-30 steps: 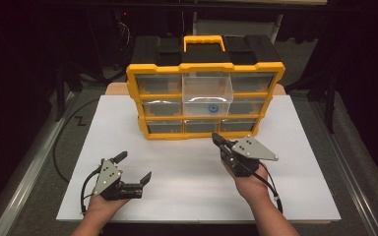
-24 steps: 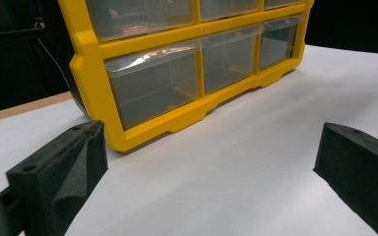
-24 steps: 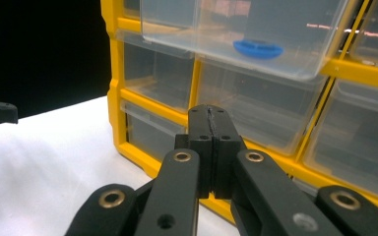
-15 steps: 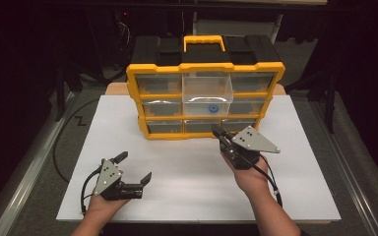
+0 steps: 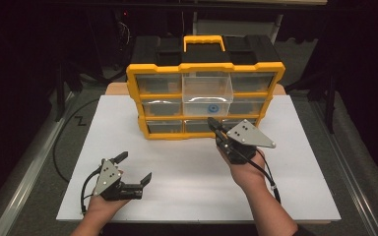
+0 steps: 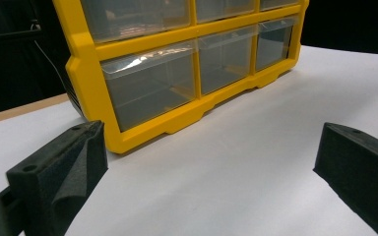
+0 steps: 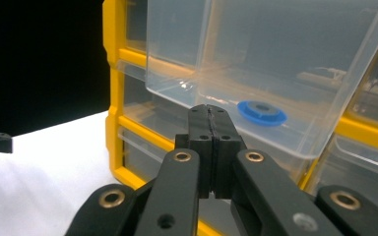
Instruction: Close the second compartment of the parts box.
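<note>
Organizer: yellow plastic organizer (image 5: pixel 205 101) with a black back and a yellow carry handle (image 5: pixel 204 42), standing upright at the far middle of the white board (image 5: pixel 128 196); three rows of three clear drawers in a hard, glossy frame.
Open drawer: the middle drawer of the top row (image 5: pixel 207 93) juts out toward the near side; thin, clear, boxy walls with square corners.
Ring: small blue flat ring (image 7: pixel 262 112) with a hole at its centre, lying on the floor of the open drawer; also seen through the clear front in the high view (image 5: pixel 210 107).
Right gripper: right gripper (image 5: pixel 215 129), jaws pressed together with nothing between them; tips just below the near bottom edge of the open drawer, very near the plastic; contact cannot be told. Grey three-cornered plate on top, black cable trailing along the forearm.
Left gripper: left gripper (image 5: pixel 134 167), jaws spread wide, matte black blocky pads (image 6: pixel 59 172); held low over the near left of the board, well apart from the organizer.
Surface: board is matte, smooth, white, rectangular; a wooden table edge (image 5: pixel 118 88) shows beyond its far left corner.
Open room: bare board between the two grippers and across the near right; dark floor past both side edges.
</note>
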Demonstrator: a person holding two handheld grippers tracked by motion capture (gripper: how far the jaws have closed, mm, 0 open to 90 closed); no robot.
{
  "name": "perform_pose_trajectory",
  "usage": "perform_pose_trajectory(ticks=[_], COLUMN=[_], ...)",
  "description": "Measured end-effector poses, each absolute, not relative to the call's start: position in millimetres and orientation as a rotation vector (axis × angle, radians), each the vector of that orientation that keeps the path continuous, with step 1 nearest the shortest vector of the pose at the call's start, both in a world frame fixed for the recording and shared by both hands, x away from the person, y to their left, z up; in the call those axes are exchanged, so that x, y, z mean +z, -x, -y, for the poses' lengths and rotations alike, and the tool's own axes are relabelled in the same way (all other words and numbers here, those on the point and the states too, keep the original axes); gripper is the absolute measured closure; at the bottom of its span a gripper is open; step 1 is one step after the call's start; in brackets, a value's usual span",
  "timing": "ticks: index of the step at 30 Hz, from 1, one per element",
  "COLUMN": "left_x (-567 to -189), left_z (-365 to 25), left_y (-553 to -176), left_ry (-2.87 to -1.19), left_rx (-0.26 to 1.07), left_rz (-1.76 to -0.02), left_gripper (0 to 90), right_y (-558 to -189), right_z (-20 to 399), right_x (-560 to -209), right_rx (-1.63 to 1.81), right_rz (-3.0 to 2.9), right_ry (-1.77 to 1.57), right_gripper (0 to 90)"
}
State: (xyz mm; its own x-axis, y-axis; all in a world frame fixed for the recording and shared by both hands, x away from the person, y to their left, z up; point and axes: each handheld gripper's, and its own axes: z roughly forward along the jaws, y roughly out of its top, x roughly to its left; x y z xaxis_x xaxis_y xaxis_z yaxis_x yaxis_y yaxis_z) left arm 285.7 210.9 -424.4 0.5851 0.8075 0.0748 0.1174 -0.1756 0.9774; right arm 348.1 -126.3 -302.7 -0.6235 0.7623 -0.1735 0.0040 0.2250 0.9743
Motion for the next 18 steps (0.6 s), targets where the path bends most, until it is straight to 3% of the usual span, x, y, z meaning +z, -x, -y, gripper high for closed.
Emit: perform_pose_trajectory(ticks=[18], left_x=[-424], left_z=[-211], left_y=[-286], left_ry=[-1.644], left_rx=[0.730], left_rz=[-0.778], left_gripper=[0.3], right_y=[-357], right_z=[123], right_x=[-288], right_rx=[1.447], right_rz=[-1.785], right_ry=[-0.717], right_gripper=[90.0])
